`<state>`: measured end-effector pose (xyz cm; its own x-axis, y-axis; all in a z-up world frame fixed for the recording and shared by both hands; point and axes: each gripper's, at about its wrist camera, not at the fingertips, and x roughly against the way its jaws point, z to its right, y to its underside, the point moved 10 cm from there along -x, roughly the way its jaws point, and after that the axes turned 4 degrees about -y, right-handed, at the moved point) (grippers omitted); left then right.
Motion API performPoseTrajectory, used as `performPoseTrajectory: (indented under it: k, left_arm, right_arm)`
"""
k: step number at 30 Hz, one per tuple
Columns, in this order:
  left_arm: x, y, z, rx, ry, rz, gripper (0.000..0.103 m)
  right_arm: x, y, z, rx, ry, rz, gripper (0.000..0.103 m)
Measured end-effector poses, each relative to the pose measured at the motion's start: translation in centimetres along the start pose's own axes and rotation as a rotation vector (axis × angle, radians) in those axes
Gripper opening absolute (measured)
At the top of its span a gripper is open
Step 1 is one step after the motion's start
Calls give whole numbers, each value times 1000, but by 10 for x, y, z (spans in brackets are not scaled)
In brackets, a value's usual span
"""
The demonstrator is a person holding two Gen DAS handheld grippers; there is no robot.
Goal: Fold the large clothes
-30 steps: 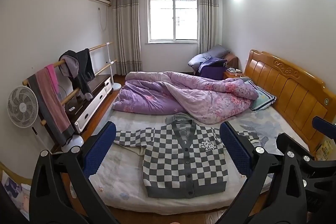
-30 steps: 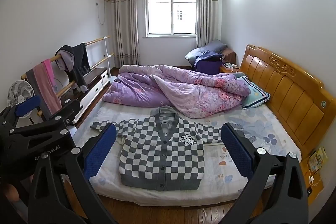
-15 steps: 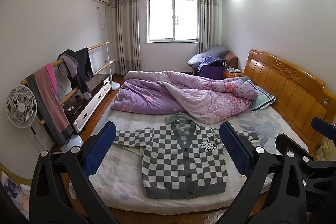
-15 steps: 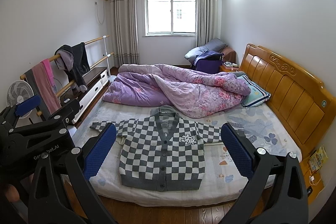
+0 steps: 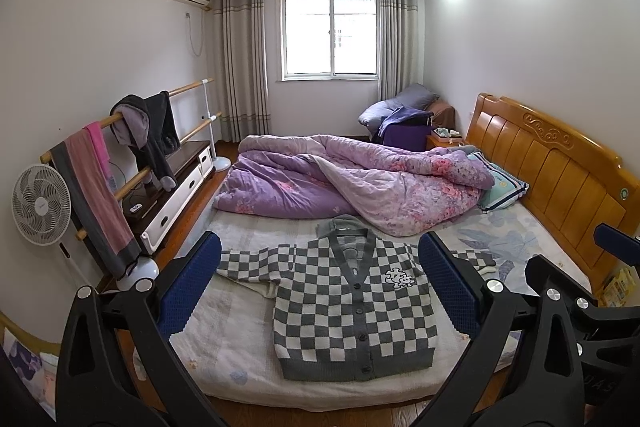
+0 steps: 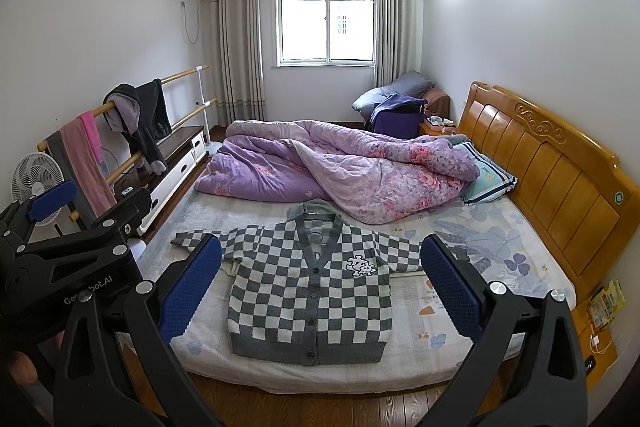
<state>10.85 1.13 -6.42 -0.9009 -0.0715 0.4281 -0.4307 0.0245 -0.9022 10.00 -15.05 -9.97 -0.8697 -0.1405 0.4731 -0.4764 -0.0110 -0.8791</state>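
A grey and white checkered cardigan [image 5: 352, 311] lies flat, front up and buttoned, sleeves spread, on the near half of the bed [image 5: 224, 355]. It also shows in the right wrist view [image 6: 312, 291]. My left gripper [image 5: 320, 291] is open and empty, held in the air short of the bed's near edge. My right gripper [image 6: 320, 291] is open and empty, held beside it at a similar height. The right gripper's body shows at the right edge of the left wrist view [image 5: 580, 307]. The left gripper's body shows at the left of the right wrist view [image 6: 68, 251].
A crumpled purple quilt [image 5: 352, 183] covers the far half of the bed, touching the cardigan's collar. A wooden headboard [image 5: 552, 163] and pillow [image 5: 500, 187] are on the right. A clothes rail [image 5: 120, 155], a fan [image 5: 40, 205] and a low cabinet [image 5: 176, 187] stand on the left.
Both views have shifted only slightly; the grippers stay open and the cardigan has not moved.
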Motion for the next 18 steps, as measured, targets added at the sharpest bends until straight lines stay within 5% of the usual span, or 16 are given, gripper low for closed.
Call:
performPoseTrajectory:
  k: [18]
  left_arm:
    - [-10, 0, -2, 0, 10, -7, 98]
  right_arm:
    - [-14, 7, -1, -2, 5, -9, 96]
